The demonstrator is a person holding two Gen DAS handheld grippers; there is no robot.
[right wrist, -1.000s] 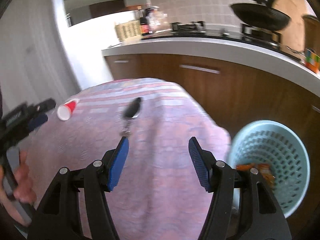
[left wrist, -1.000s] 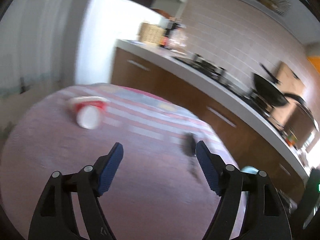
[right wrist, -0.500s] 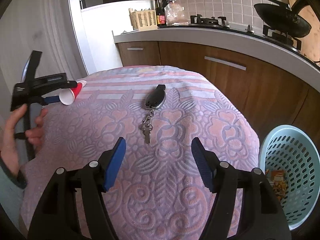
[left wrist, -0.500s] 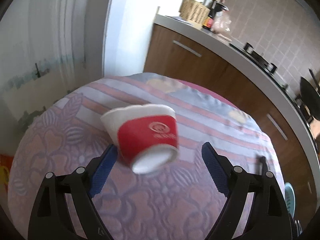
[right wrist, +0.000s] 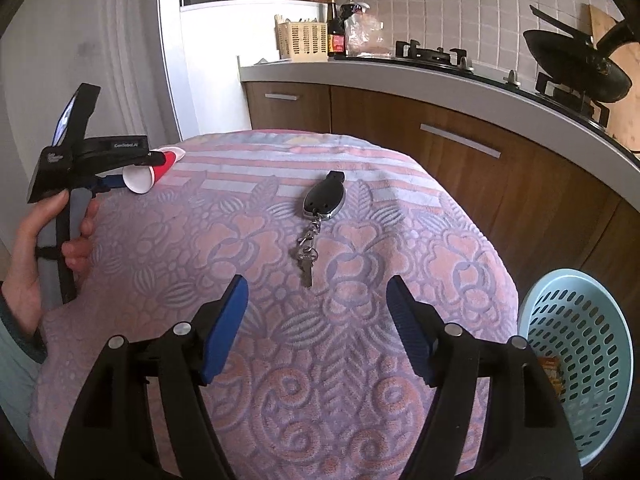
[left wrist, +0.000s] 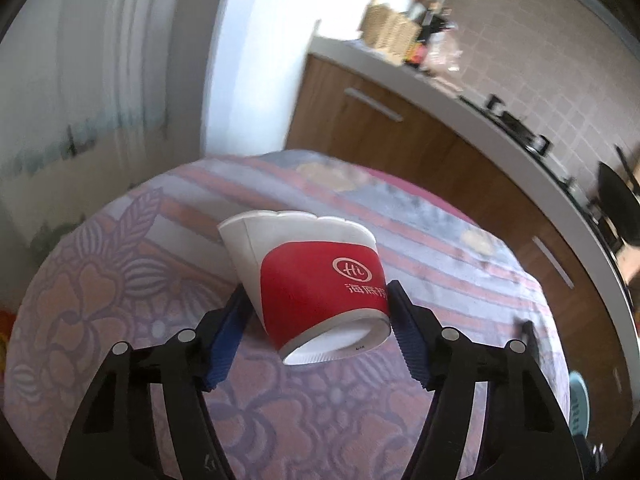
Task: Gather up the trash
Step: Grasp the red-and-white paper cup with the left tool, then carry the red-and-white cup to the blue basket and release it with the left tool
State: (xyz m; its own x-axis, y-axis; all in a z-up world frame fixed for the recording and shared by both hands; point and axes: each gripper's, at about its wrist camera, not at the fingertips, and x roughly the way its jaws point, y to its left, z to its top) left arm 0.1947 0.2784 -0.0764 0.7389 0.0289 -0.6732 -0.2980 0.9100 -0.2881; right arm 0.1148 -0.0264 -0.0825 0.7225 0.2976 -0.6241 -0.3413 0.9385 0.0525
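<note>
A red and white paper cup lies on its side on the flowered tablecloth, base toward me and rim crumpled. My left gripper is closing on it, and both blue pads touch its sides. The right wrist view shows the same cup at the table's far left, in the left gripper held by a hand. My right gripper hangs over the middle of the table, its jaws opening with nothing between them. A pale blue basket stands on the floor at the right with an orange wrapper inside.
A black key fob with keys lies mid-table, just beyond the right gripper. Brown cabinets and a grey counter run behind the table, carrying a hob, a black wok, bottles and a wicker holder. The basket's rim shows at the right edge.
The left gripper swept left and down to the cup, widened, then narrowed until both pads met its sides. The right gripper's jaws stand a little wider and its view turned left, showing more of the table.
</note>
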